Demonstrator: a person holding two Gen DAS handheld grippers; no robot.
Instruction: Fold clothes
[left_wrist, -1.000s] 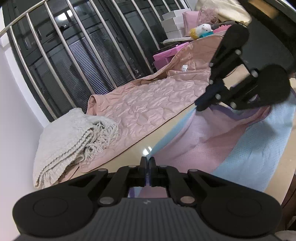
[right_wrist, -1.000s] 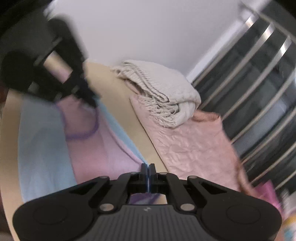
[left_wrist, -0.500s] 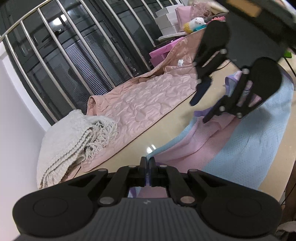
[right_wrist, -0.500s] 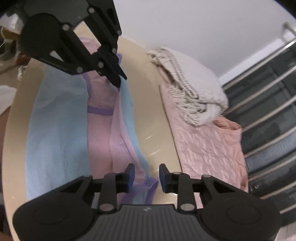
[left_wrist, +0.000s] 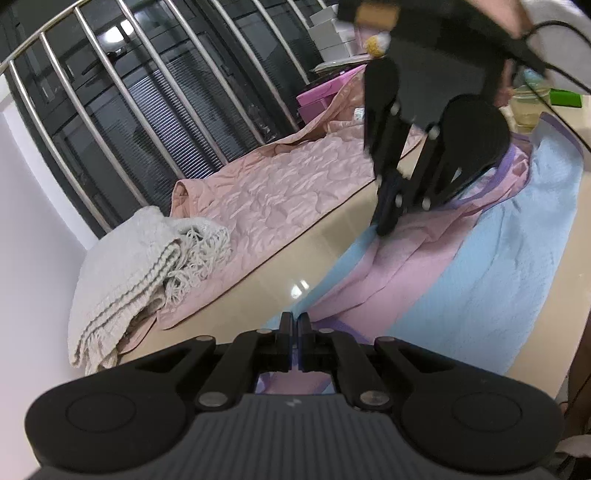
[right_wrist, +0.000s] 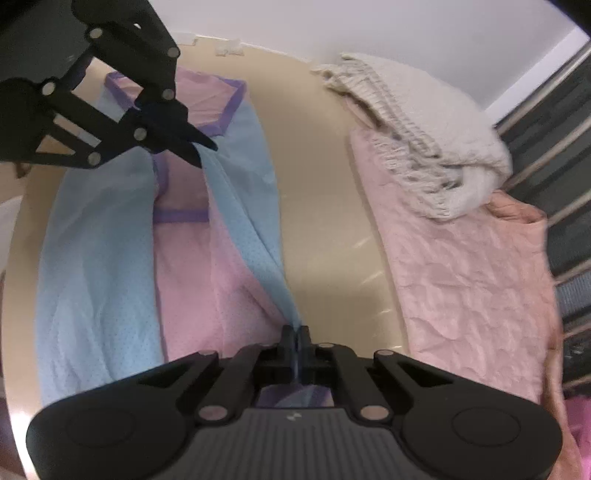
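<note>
The beige surface (right_wrist: 325, 229) carries the garment (right_wrist: 96, 266), a light blue and pink mesh top with purple trim, lying lengthwise near the edge. A quilted pink blanket (right_wrist: 465, 280) and a folded cream knit throw (right_wrist: 417, 122) lie beside it, apart from the garment.

One long side of the garment is raised and partly turned over the pink centre panel. The left tool (left_wrist: 294, 325) is clamped onto the blue edge at one end. The right tool (right_wrist: 295, 338) has just been closing and is pinched on the same blue edge at the other end; fabric is seen between its jaws.

Judgement: a lengthwise fold is in hand. The held edge is best kept taut between both tools, carried across level, and laid parallel to the far blue side. Uneven travel risks a skewed crease; slack risks bunching at the middle.
</note>
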